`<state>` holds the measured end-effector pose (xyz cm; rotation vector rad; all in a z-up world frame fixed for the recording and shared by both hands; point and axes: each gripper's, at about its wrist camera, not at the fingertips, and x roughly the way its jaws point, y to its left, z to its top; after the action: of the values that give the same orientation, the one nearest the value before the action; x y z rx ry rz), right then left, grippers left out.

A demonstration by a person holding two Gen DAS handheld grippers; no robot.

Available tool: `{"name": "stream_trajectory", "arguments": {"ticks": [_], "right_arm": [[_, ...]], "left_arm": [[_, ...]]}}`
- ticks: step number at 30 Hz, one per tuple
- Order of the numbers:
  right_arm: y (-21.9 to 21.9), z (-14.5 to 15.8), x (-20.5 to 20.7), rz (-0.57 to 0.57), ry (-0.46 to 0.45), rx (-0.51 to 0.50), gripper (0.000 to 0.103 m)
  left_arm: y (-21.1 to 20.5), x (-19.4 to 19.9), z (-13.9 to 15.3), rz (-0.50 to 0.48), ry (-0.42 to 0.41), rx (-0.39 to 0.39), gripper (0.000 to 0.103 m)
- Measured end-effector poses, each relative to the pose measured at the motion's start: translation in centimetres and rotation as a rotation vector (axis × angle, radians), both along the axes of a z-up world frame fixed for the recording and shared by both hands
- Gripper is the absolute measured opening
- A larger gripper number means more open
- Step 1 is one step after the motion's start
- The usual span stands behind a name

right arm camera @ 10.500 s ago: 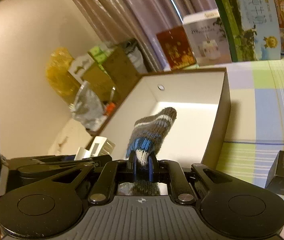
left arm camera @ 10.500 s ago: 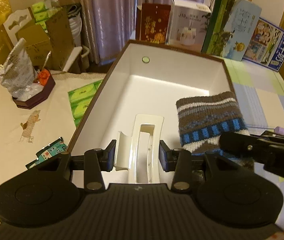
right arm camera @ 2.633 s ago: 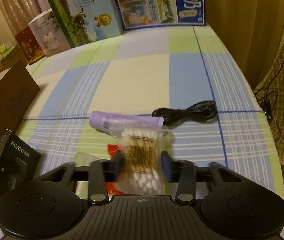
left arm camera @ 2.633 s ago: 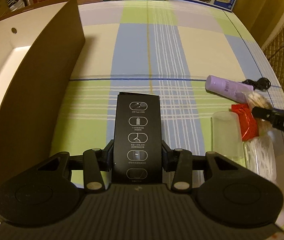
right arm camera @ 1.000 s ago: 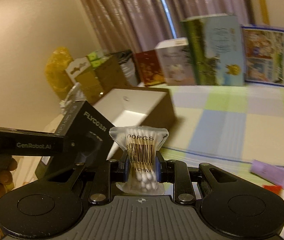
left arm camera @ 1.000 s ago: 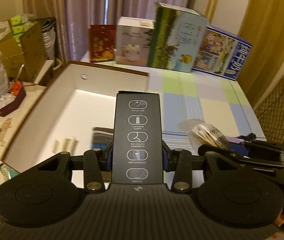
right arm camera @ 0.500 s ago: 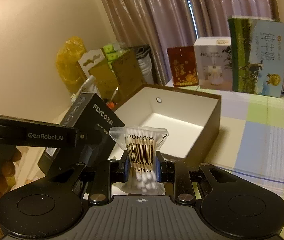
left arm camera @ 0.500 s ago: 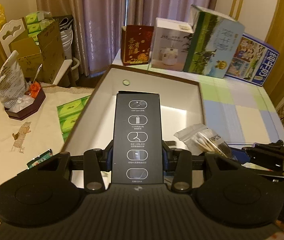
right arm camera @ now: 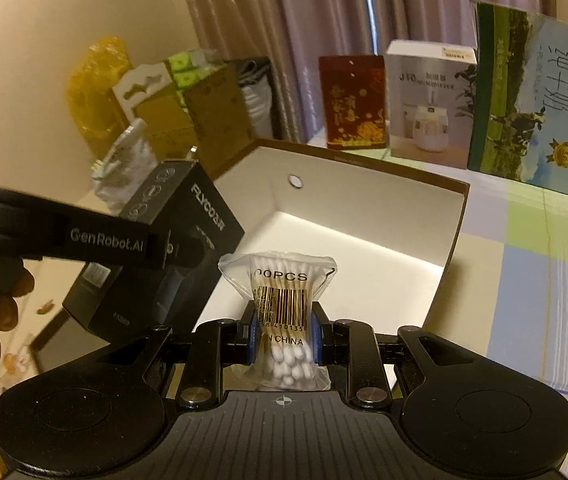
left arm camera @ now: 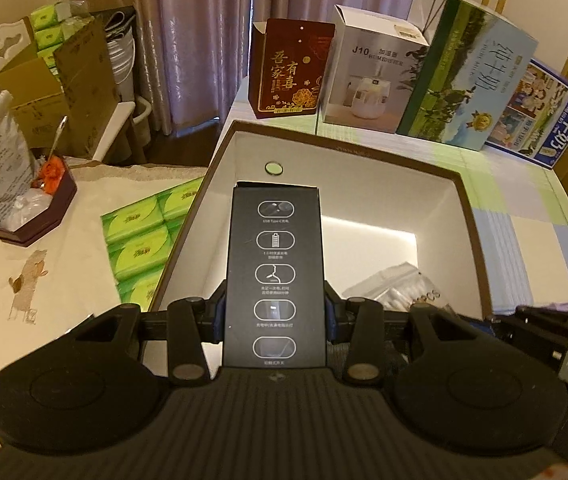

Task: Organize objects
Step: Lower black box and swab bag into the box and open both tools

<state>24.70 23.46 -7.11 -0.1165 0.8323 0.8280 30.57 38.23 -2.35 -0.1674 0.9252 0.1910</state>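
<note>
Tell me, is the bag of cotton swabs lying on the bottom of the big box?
No, the right gripper holds the bag of cotton swabs pinched between its fingers, up above the big box.

Black carton [left arm camera: 276, 276]; brown, white-lined box [left arm camera: 364, 184].

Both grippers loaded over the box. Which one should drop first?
Probably right. The right gripper holds the cotton swab bag over the storage box opening; the left gripper holds the black box nearer the box's left wall.

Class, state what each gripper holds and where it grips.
Left gripper: black box, lower sides. Right gripper: cotton swab bag, pinched at its middle.
</note>
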Motion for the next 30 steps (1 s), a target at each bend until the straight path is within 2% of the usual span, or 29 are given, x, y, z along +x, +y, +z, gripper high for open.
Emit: {"name": "stream_trajectory", "arguments": {"ticks": [12,21,24,26,29,30], "right_arm": [[2.9,-2.0,5.0,-0.102,0.003,-0.091,0.022],[3.4,-2.6,5.9,-0.108,0.001,-0.119,0.022],[3.6,-2.9,5.9,-0.109,-0.003,-0.126,0.022],[3.7,-3.0,5.8,-0.107,-0.005,-0.129,0.022],[3.7,-3.0,5.7,-0.102,-0.008,-0.126,0.023],[3.7,-2.9,5.6,-0.098,-0.008,-0.121,0.030]], "left_arm": [[0.8,6.2,-2.7,-0.031,0.040,-0.007,0.038],[0.6,7.9,-4.9,-0.065,0.082,0.014,0.039],[0.6,7.7,-4.9,-0.077,0.059,0.015,0.051],[0.5,7.7,-4.8,-0.075,0.059,0.039,0.051],[0.7,7.5,-4.6,-0.077,0.056,0.026,0.054],[0.8,7.3,-4.4,-0.079,0.053,0.021,0.057]]}}
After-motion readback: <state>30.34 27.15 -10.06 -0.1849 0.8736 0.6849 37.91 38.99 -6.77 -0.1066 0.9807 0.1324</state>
